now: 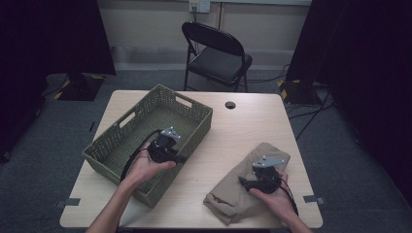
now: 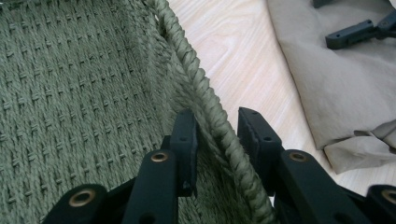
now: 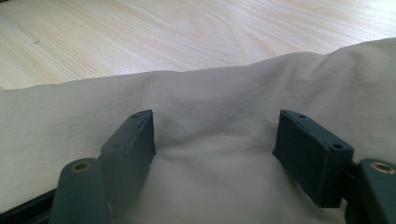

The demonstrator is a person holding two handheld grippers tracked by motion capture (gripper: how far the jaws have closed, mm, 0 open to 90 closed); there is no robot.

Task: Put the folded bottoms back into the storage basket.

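A green woven basket (image 1: 197, 105) lies slantwise on the left of the wooden table (image 1: 243, 131). My left gripper (image 1: 178, 158) straddles the basket's near right rim (image 2: 205, 93), one jaw inside and one outside, shut on the rope edge; in its own view the left gripper (image 2: 217, 126) has the rim running between its pads. A folded tan cloth (image 1: 228, 199) lies at the front right. My right gripper (image 1: 243, 181) rests on the cloth (image 3: 210, 102), and in its own view the right gripper (image 3: 215, 135) stands open with a hump of cloth between the jaws.
A black folding chair (image 1: 218, 48) stands behind the table. A round cable hole (image 1: 230, 105) sits near the table's far edge. Bare wood (image 3: 187, 37) lies between basket and cloth. Dark curtains flank both sides, and cables trail on the floor at the right.
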